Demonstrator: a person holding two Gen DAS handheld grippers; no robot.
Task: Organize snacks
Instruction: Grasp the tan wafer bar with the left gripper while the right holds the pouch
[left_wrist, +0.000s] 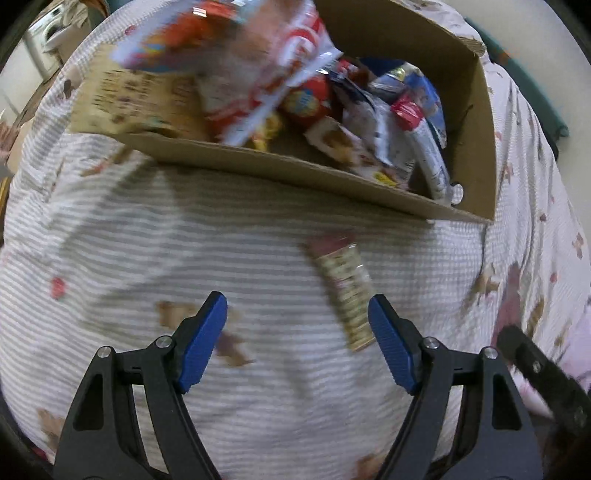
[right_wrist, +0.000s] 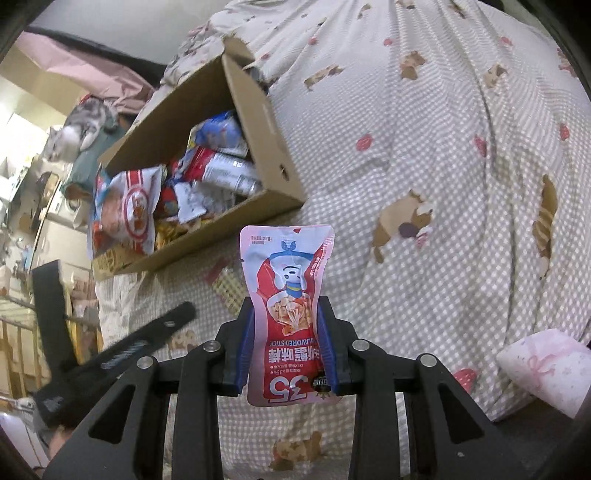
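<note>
A cardboard box (left_wrist: 280, 166) full of snack packets sits on a checked bedspread (left_wrist: 184, 240); it also shows in the right wrist view (right_wrist: 273, 140). A slim red-and-beige snack bar (left_wrist: 345, 291) lies on the bedspread in front of the box, just ahead of my open, empty left gripper (left_wrist: 297, 314), near its right finger. The bar also shows in the right wrist view (right_wrist: 229, 286). My right gripper (right_wrist: 286, 314) is shut on a pink-and-red snack pouch (right_wrist: 290, 314), held upright above the bedspread, short of the box. The left gripper's arm (right_wrist: 122, 354) shows at lower left there.
A large red-and-white snack bag (left_wrist: 258, 66) leans over the box's near left side. A pink gift-wrapped parcel (right_wrist: 543, 369) lies at the bedspread's lower right. A grey cat (right_wrist: 81, 129) rests beyond the box. Room clutter stands at the far left.
</note>
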